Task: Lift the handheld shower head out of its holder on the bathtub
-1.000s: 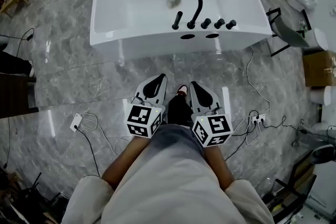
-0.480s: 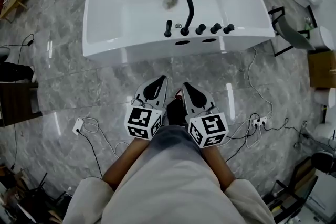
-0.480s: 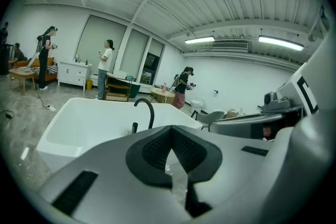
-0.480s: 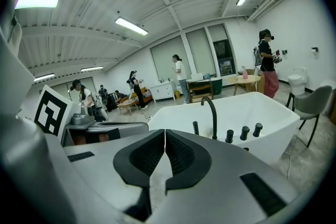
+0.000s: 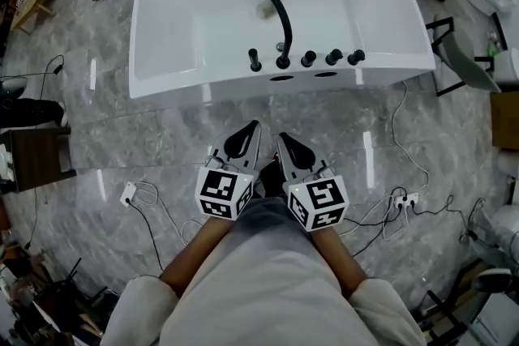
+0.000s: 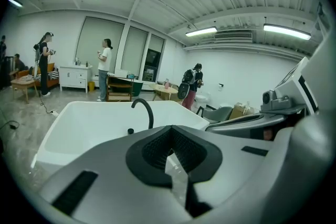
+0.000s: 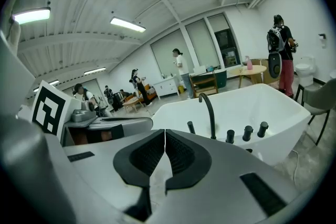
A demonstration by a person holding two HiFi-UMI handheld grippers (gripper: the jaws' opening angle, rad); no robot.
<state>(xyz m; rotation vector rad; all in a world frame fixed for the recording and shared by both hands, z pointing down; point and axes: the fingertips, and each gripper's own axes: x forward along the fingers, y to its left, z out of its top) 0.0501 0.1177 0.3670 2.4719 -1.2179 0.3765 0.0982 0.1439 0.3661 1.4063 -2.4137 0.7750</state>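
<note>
A grey marble floor [image 5: 122, 134] lies bare between the person and the white bathtub [image 5: 203, 85]. The tub's long near rim runs across the head view, well ahead of both grippers. Loose cables [image 5: 150, 202] trail on the floor to the left and right of the person, away from the strip in front of the tub.

On the near rim's deck stand a curved black spout [image 5: 278, 12] and three black knobs [image 5: 333, 57] to its right. The handheld shower head [image 5: 255, 60] is just left of the spout's base. It is a slim black upright stub sitting in its holder.

The left gripper [image 5: 253, 126] and the right gripper [image 5: 281, 137] are side by side over the floor, pointing at the tub. Each has its jaws pressed together on nothing.
</note>
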